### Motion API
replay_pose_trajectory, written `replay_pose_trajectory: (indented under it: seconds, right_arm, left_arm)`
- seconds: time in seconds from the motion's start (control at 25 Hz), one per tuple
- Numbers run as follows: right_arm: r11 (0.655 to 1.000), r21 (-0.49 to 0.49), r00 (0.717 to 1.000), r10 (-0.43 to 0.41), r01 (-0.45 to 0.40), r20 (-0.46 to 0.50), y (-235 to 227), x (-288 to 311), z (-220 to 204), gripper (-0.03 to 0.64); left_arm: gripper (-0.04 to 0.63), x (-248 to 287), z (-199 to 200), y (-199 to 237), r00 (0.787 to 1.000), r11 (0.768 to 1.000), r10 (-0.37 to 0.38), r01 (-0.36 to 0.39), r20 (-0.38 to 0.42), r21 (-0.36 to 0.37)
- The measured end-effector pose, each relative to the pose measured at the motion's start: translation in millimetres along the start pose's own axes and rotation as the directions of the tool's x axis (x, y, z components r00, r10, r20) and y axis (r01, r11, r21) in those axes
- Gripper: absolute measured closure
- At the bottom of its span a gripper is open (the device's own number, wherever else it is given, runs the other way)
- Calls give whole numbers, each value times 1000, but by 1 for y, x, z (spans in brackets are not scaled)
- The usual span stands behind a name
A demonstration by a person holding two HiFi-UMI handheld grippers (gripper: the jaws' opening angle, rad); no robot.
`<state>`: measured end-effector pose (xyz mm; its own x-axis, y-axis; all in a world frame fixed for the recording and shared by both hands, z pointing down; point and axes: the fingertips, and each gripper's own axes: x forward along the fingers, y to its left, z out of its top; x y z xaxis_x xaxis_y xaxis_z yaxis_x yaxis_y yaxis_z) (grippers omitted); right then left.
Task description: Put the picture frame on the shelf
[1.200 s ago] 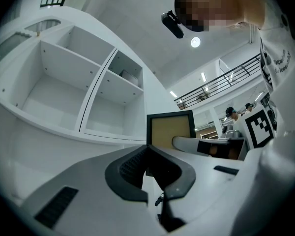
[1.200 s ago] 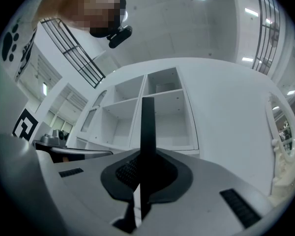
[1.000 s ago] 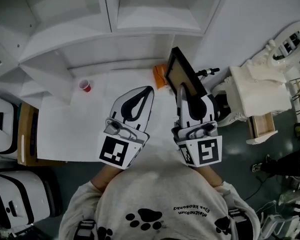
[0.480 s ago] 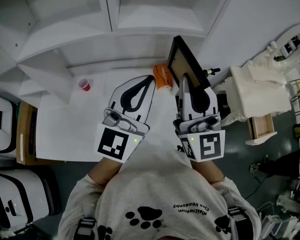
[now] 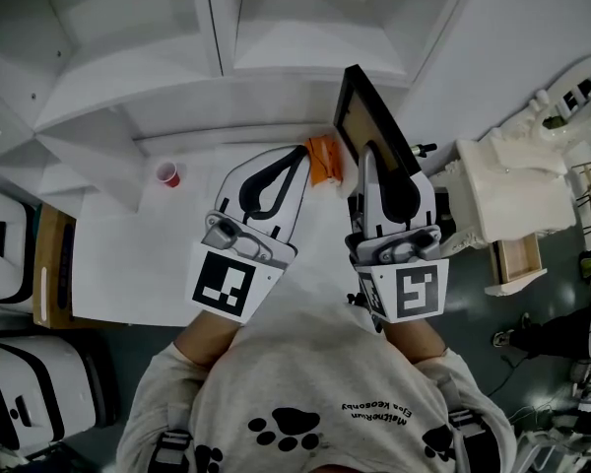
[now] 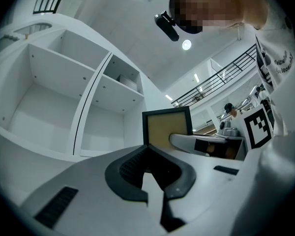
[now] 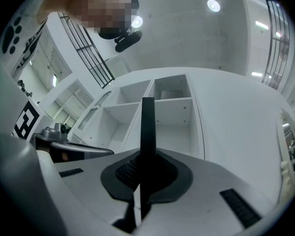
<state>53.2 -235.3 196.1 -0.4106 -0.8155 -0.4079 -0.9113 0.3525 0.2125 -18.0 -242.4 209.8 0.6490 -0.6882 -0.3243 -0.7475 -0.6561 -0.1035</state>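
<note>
The picture frame (image 5: pixel 366 118), black-rimmed with a tan back, stands tilted in front of the white shelf unit (image 5: pixel 305 37). My right gripper (image 5: pixel 372 154) is shut on its lower edge. In the right gripper view the frame (image 7: pixel 147 122) shows edge-on, a thin black strip clamped in the right gripper (image 7: pixel 146 155), with the shelf compartments (image 7: pixel 172 113) behind. My left gripper (image 5: pixel 295 154) hangs beside it to the left, shut and holding nothing. From the left gripper (image 6: pixel 148 154) view the frame's tan face (image 6: pixel 166 128) rises above the right gripper (image 6: pixel 201 144).
A small red cup (image 5: pixel 167 173) and an orange object (image 5: pixel 325 158) sit on the white table (image 5: pixel 128 254) below the shelf. Ornate white furniture (image 5: pixel 512 185) stands at the right. White cases (image 5: pixel 10 244) and a wooden board (image 5: pixel 49 264) are at the left.
Both grippers have risen and moved toward the shelf. The frame has gone up with the right gripper and now overlaps the shelf's lower edge.
</note>
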Motion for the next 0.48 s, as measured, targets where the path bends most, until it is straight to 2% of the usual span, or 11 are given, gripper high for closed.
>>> replay_pose_trajectory:
  seconds: [0.48]
  right_arm:
    - [998, -58, 999, 4, -2, 35, -12, 23, 7, 575]
  left_arm:
    - [575, 10, 6, 24, 999, 999, 30, -31, 23, 19]
